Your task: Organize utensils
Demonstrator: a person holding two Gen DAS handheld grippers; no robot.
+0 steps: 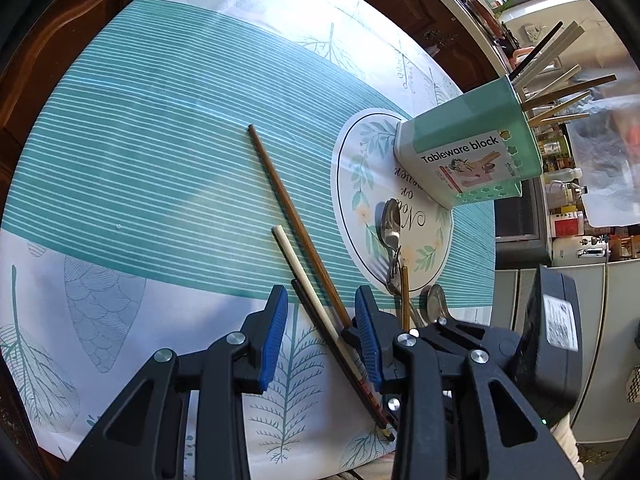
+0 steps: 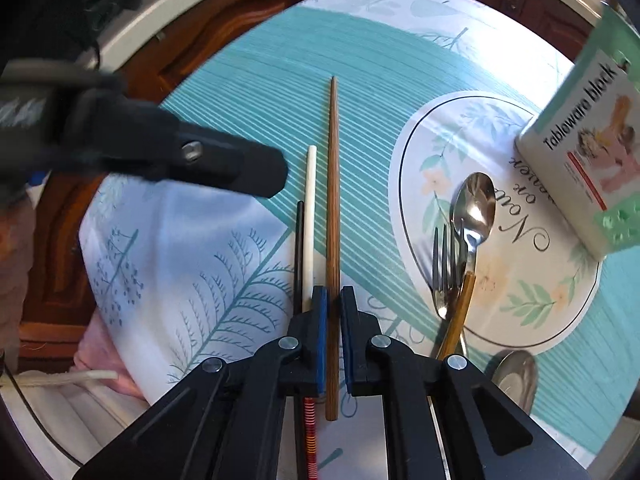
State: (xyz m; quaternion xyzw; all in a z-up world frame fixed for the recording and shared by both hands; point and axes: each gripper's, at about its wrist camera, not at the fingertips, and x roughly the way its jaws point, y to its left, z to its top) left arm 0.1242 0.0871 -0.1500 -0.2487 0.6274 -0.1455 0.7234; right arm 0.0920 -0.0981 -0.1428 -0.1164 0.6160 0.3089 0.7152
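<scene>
Right wrist view: right gripper [image 2: 334, 300] nipped on brown chopstick [image 2: 332, 200], left gripper [image 1: 320, 320] wide — holder [image 1: 472, 148] part-filled, spoon [image 2: 472, 208], fork [image 2: 444, 264] left mid-table.

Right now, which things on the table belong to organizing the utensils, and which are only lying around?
For the job:
brown chopstick
white chopstick
black chopstick
spoon
fork
tableware block
right hand-held gripper

Not part of it:
tablecloth
bottles on the far counter

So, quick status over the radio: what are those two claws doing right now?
Right gripper closed around brown chopstick. Left gripper open, empty. White chopstick alongside. Holder unobstructed.
</scene>
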